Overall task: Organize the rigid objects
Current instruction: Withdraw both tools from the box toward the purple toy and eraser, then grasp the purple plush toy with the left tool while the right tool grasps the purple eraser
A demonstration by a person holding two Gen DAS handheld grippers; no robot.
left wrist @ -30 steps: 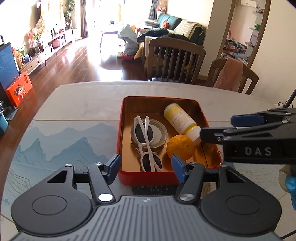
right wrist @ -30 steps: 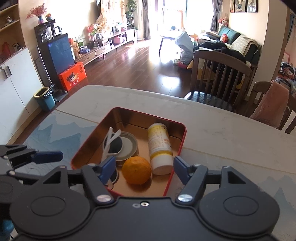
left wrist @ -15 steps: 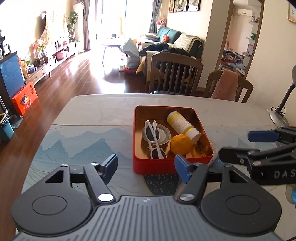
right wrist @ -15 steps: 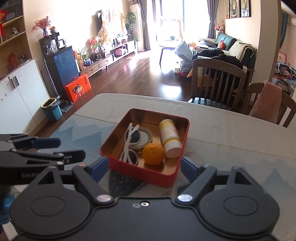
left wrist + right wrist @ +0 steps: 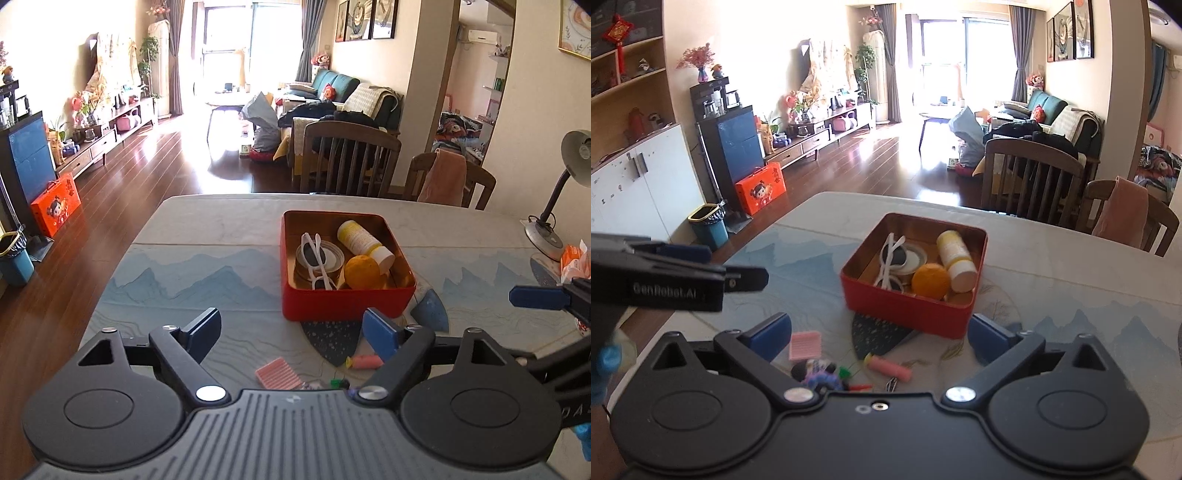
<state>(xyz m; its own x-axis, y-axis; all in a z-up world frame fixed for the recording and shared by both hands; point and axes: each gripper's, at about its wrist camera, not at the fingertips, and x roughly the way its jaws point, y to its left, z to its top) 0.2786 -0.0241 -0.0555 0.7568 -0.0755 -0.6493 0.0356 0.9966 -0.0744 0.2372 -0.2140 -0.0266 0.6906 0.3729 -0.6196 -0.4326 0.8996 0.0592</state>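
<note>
Grippers, left (image 5: 291, 332) and right (image 5: 881, 338), are held spread and empty near the red tin (image 5: 347, 301); bare table (image 5: 207, 229) is seen left.

**Sunlit living room opens beyond dining table**

Daylight floods through the curtained window (image 5: 236, 55) at 12 o'clock, glaring off the dark wooden floor (image 5: 147, 173). A teal sofa (image 5: 332, 86) sits at 1 o'clock, wooden chairs (image 5: 351, 158) behind the table (image 5: 221, 214), a low media console (image 5: 820, 133) at 10 o'clock.
</note>
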